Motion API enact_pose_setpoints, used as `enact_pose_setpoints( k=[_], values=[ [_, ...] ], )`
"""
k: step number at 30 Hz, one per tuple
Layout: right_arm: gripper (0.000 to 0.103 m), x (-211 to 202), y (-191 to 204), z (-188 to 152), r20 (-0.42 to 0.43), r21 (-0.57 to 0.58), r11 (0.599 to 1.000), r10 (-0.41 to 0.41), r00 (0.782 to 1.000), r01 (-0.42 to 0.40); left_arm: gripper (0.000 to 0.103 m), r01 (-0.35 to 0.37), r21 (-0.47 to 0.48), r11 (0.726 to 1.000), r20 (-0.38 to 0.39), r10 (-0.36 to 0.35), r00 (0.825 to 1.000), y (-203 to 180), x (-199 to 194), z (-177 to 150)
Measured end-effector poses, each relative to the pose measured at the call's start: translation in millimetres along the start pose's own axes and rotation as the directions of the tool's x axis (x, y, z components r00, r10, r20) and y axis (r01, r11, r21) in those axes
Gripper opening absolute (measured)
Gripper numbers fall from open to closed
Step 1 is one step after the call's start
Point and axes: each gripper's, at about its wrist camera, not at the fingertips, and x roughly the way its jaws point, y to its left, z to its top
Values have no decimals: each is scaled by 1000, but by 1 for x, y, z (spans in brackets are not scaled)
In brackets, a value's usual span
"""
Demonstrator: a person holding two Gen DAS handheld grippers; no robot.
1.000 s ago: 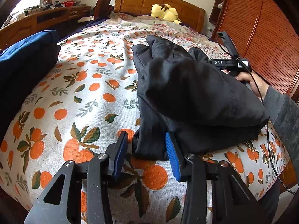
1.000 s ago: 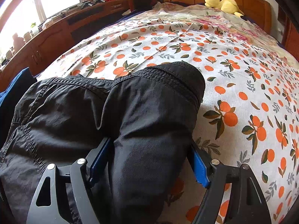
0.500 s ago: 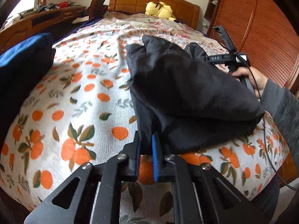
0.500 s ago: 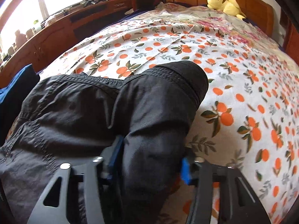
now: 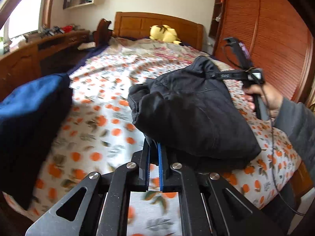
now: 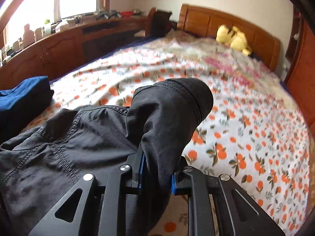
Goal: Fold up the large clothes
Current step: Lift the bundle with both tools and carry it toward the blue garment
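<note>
We have the black garment pinched at its near edge by our left gripper, its bulk lying toward two o'clock, while our right gripper is closing on a thick fold running toward twelve.

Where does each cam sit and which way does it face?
Left wrist: on the left gripper, looking along its fingers up the bed toward the headboard; its pads pinch the black garment. The right hand and grey sleeve also show.
Right wrist: on the right gripper, facing the headboard and window; its jaws are closing on a thick fold of the garment.
Shared: garment, orange-print bed, yellow plush toy, blue folded cloth.
</note>
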Motion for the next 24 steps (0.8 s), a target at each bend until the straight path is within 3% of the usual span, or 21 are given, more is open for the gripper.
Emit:
enact_pose_setpoints(
  k=[5,10,15,22,24],
  values=[
    [18,-29,42,28,72,-20,999,39,997,-37,7,-81,14,997,58,80,995,37,-34,20],
    [17,-53,106,78,130,-87,992,104,986,-93,7,-206,5,979,108,204,973,92,-82,51],
    [17,-69,187,130,175,-147,971,215,961,-190,7,-386,-25,922,100,386,917,160,-124,75],
    [17,-65,295,173,160,-175,925,366,917,-338,7,-611,-97,786,38,617,786,260,-158,85],
    [17,-51,310,172,133,-181,913,392,910,-366,7,-641,-132,756,4,647,763,286,-154,80]
  ],
)
